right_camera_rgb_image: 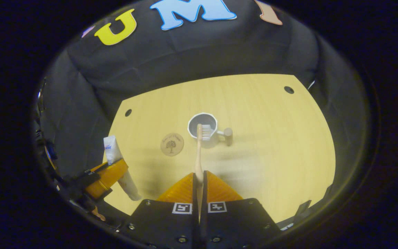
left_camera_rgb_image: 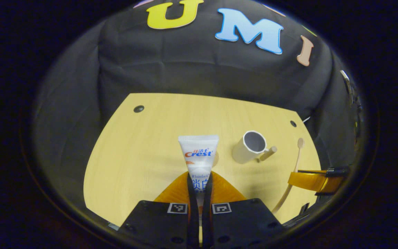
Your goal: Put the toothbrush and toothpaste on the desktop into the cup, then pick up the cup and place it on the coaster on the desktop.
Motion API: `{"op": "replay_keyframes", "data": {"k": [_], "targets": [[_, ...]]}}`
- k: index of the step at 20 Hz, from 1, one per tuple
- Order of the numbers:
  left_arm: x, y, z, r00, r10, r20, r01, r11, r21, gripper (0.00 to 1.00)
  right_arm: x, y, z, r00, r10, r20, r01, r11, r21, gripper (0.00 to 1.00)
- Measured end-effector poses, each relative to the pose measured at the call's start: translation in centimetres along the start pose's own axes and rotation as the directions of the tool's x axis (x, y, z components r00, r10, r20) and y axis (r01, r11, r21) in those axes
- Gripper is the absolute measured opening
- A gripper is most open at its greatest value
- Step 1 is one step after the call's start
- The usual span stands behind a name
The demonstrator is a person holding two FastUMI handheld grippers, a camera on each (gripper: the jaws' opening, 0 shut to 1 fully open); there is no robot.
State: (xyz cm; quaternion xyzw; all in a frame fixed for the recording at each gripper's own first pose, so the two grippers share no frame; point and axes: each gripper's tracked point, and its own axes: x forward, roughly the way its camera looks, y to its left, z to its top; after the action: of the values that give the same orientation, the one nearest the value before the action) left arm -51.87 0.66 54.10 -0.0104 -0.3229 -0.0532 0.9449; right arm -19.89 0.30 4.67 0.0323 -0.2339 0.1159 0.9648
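Observation:
In the left gripper view my left gripper (left_camera_rgb_image: 199, 188) is shut on a white toothpaste tube (left_camera_rgb_image: 199, 154), held upright above the wooden desktop (left_camera_rgb_image: 143, 145). Right of it stands a white cup (left_camera_rgb_image: 249, 147) with a wooden handle. In the right gripper view my right gripper (right_camera_rgb_image: 199, 183) is shut on a pale wooden toothbrush (right_camera_rgb_image: 199, 152), whose bristle head points forward over the cup (right_camera_rgb_image: 203, 129). A round wooden coaster (right_camera_rgb_image: 172, 144) lies just left of the cup. The left gripper (right_camera_rgb_image: 107, 174) with the toothpaste tube (right_camera_rgb_image: 111, 148) appears at the left edge, and the toothbrush (left_camera_rgb_image: 297, 157) in the right gripper (left_camera_rgb_image: 314, 180) at the right edge.
The desktop (right_camera_rgb_image: 271, 145) has small dark holes near its back corners (right_camera_rgb_image: 288, 90). Black cloth walls enclose the desk on the far side and both flanks.

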Motion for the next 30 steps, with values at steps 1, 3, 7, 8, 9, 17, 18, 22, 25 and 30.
{"op": "replay_keyframes", "data": {"k": [1,3,7,8,9,17,18,22,25,30], "targets": [[-0.7,-0.1,1.2,0.999,-0.007,0.043,0.007,1.0,0.0,0.12,-0.8,0.5,0.6,1.0,0.009,0.024,-0.009,1.0,0.001,0.02],[-1.9,-0.4,3.7,0.992,-0.02,0.127,0.019,1.0,0.008,0.12,-2.0,0.8,2.0,0.997,0.014,0.075,-0.014,1.0,-0.011,0.03],[-4.8,-1.1,8.5,0.951,-0.036,0.308,0.027,0.999,0.033,0.11,-3.8,1.6,5.1,0.979,0.032,0.2,-0.025,0.999,-0.039,0.02],[-5.5,-1.3,9.8,0.934,-0.042,0.355,0.029,0.999,0.042,0.11,-4.0,1.6,5.7,0.972,0.045,0.231,-0.038,0.999,-0.034,0.02],[-6.2,-1.4,10.8,0.916,-0.044,0.399,0.026,0.998,0.052,0.11,-4.3,1.8,6.5,0.965,0.049,0.259,-0.043,0.999,-0.032,0.03],[-8.9,-1.6,14.3,0.824,-0.066,0.563,0.063,0.998,0.024,0.11,-3.0,0.8,11.0,0.892,0.035,0.45,-0.007,0.998,-0.063,0.02],[-9.2,-1.4,14.4,0.82,-0.064,0.569,0.06,0.998,0.026,0.11,-2.6,0.8,11.6,0.885,0.037,0.465,-0.004,0.997,-0.071,0.02],[-9.0,-0.4,14.5,0.816,-0.038,0.577,0.031,0.999,0.023,0.11,-0.2,0.8,13.4,0.861,0.052,0.506,0.008,0.993,-0.115,0.02],[-8.7,0.5,14.3,0.821,-0.019,0.571,0.017,1.0,0.01,0.11,2.1,0.6,14.5,0.848,0.057,0.527,0.027,0.988,-0.15,0.02],[-8.6,1.3,14.1,0.828,0.007,0.56,-0.005,1.0,-0.005,0.11,6.5,0.8,15.4,0.858,0.064,0.509,0.02,0.987,-0.159,0.02]]}}
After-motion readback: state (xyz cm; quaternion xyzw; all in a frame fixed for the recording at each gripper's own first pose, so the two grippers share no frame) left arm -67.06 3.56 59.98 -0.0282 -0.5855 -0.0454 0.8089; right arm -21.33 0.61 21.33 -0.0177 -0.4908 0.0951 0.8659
